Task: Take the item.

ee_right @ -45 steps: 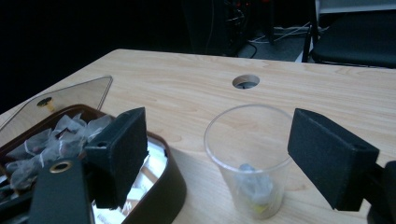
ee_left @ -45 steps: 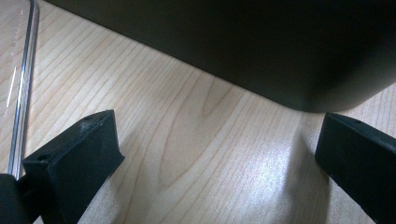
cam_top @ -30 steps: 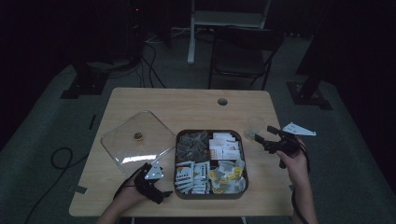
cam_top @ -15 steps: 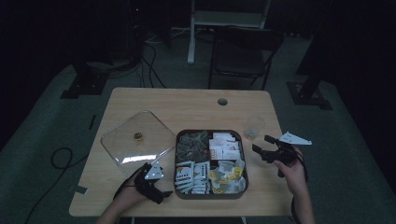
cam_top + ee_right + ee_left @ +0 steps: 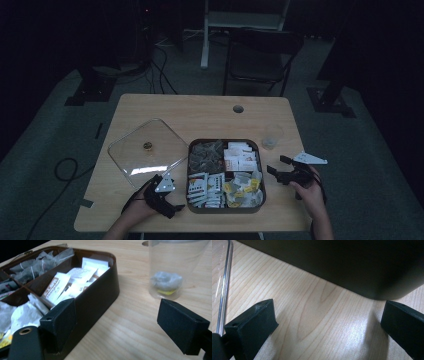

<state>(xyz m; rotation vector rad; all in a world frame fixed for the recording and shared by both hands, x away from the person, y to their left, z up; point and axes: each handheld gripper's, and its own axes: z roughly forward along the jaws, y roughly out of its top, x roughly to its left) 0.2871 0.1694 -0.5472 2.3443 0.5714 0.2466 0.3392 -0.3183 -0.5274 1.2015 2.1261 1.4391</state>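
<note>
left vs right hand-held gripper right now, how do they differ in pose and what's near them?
The left hand-held gripper rests low on the table by the tea box near corner, beside the clear lid; the right hand-held gripper sits right of the box, pointing toward the clear cup. The left faces the box's dark outer wall; the right looks over its packets. Both are open and hold nothing.

The room was dim, with dark surroundings. A light wooden table [image 5: 170,107] with a round cable hole [image 5: 238,108] stood on grey carpeted floor [image 5: 45,150]. Behind it stood a dark folding chair [image 5: 260,55] and a white stand [image 5: 240,22]. Black cables [image 5: 162,65] trailed across the floor.
</note>
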